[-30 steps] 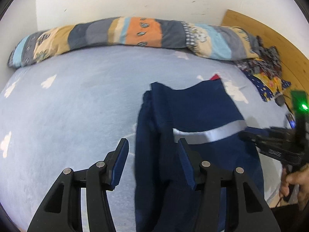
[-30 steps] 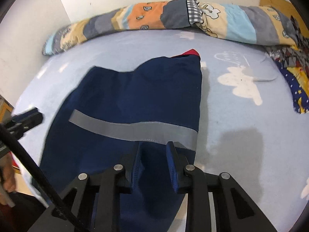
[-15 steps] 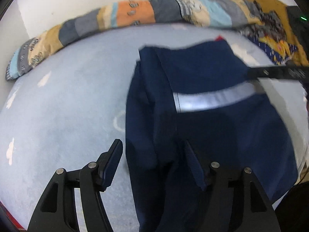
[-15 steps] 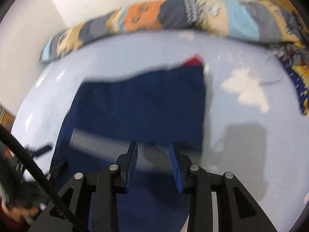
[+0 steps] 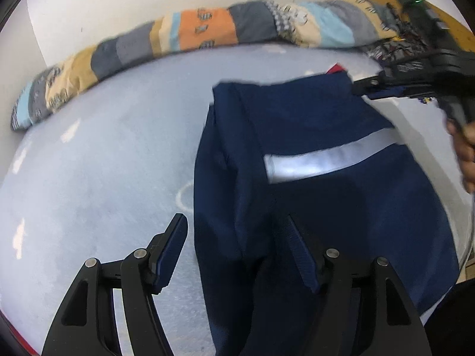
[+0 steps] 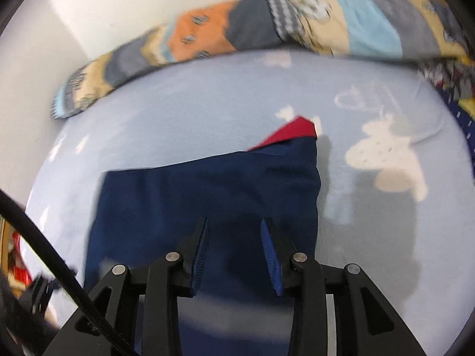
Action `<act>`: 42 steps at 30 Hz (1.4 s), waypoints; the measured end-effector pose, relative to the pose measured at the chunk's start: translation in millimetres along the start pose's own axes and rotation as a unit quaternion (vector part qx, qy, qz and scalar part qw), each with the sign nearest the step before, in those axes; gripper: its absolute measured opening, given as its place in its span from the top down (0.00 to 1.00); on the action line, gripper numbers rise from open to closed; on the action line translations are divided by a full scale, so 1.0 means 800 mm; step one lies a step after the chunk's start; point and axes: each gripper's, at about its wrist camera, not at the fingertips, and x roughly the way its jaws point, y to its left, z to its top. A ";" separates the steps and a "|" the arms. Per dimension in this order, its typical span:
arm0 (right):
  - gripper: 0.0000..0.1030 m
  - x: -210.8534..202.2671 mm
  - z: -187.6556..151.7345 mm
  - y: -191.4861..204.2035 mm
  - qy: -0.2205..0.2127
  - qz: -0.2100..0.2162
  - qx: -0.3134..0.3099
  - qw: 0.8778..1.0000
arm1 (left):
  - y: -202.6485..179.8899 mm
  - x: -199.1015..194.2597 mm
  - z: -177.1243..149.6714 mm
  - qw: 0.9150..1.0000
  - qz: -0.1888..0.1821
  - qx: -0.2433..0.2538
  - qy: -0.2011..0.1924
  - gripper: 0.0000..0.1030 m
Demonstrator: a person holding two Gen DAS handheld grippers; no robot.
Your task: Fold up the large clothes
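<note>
Navy garment spread on the bed

Navy garment [image 5: 311, 184] with a grey reflective stripe [image 5: 323, 160] lay on the pale blue bed [image 5: 104, 163]. Left claw [image 5: 237, 246] stood apart over its 6 o'clock edge. Right claw [image 6: 234, 252] hovered apart above its far part, red lining [image 6: 294, 132] at 12 o'clock.
</note>
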 end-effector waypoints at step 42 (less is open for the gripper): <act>0.05 -0.194 -0.291 0.104 -0.141 -0.078 -0.076 0.984 | -0.056 -0.148 -0.152 0.981 0.122 -0.089 -0.126 0.00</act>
